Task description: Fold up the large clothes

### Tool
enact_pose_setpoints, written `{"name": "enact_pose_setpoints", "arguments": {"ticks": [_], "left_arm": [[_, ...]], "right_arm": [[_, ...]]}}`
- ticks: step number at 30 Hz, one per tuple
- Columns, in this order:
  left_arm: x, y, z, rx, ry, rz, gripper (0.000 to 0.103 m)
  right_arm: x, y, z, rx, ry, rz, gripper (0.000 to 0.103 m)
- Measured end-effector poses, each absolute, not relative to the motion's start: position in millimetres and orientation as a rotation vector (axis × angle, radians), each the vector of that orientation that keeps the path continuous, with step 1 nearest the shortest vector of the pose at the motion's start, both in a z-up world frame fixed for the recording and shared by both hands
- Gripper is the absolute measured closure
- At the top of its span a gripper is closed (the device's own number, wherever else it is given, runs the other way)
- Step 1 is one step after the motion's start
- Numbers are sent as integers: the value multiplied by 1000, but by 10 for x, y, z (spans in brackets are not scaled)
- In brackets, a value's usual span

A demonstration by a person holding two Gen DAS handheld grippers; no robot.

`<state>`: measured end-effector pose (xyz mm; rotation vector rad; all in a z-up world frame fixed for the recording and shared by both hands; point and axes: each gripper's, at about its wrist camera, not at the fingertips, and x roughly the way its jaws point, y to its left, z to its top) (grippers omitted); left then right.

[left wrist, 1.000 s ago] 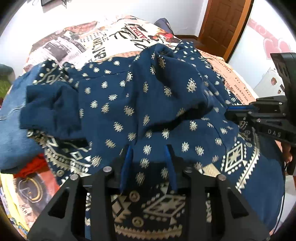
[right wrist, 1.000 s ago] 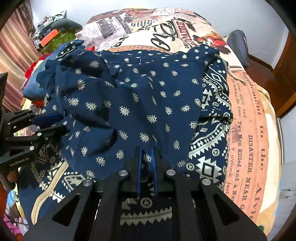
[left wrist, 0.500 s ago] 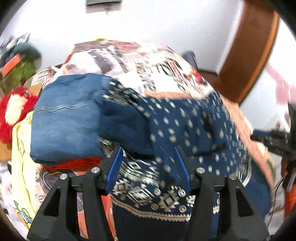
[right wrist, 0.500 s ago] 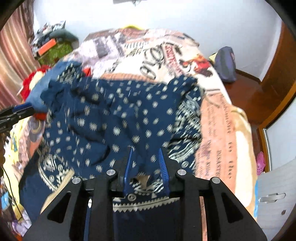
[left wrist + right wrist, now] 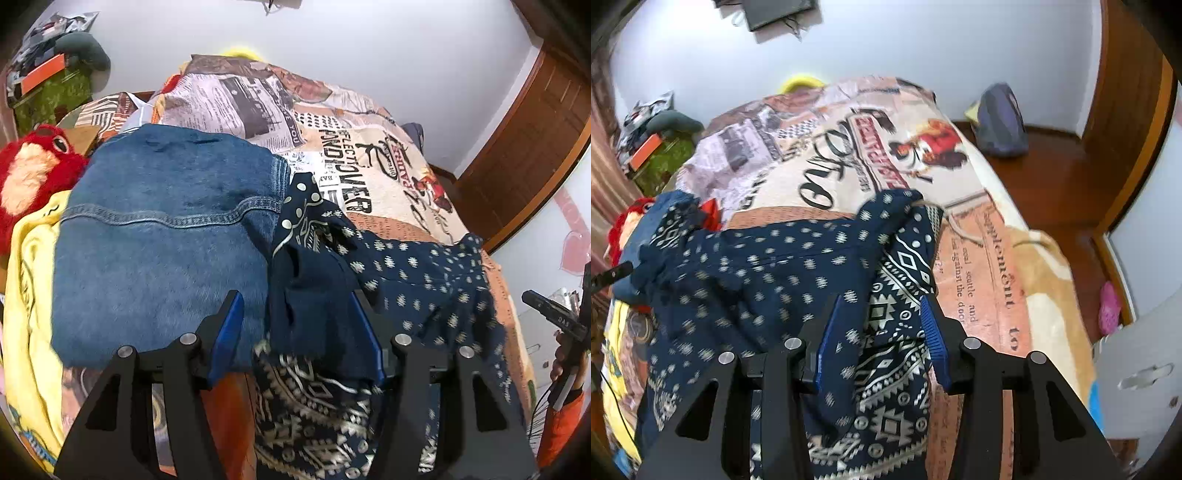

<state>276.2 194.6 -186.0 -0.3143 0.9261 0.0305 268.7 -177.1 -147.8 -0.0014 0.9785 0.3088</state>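
Because the navy blue cotton garment with small cream motifs (image 5: pixel 768 273) lies folded over on the near bed, right of the folded denim jeans (image 5: pixel 166 236), the left gripper (image 5: pixel 295 332) gapes empty and the right gripper (image 5: pixel 881 338) has just been opening, gripping nothing.

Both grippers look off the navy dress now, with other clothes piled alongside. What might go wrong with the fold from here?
1. The navy patterned dress lies rumpled, its left end bunched against the folded jeans; the next fold could lock in creases.
2. The left gripper stands open over both the jeans and the dress; a regrasp might catch denim too.
3. The right gripper, its fingers just opened, has loose fabric between them; it may snag.
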Motion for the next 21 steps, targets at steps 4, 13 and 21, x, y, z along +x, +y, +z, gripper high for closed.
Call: {"name": "enact_pose_setpoints", "arguments": {"ticks": [4,13,21], "left_arm": [[2958,1923,-2032,-307,961,27,45],[3178,1904,-2198,-333,941,4,67],[3116,1845,-2131,-294,915,49,90]], "right_arm": [[2882,-1820,-1729,40,1044,291,63],[3307,-1860,-2205,58,1156,259,63],[3532,-1787,-2348,124,1153,306,61]]}}
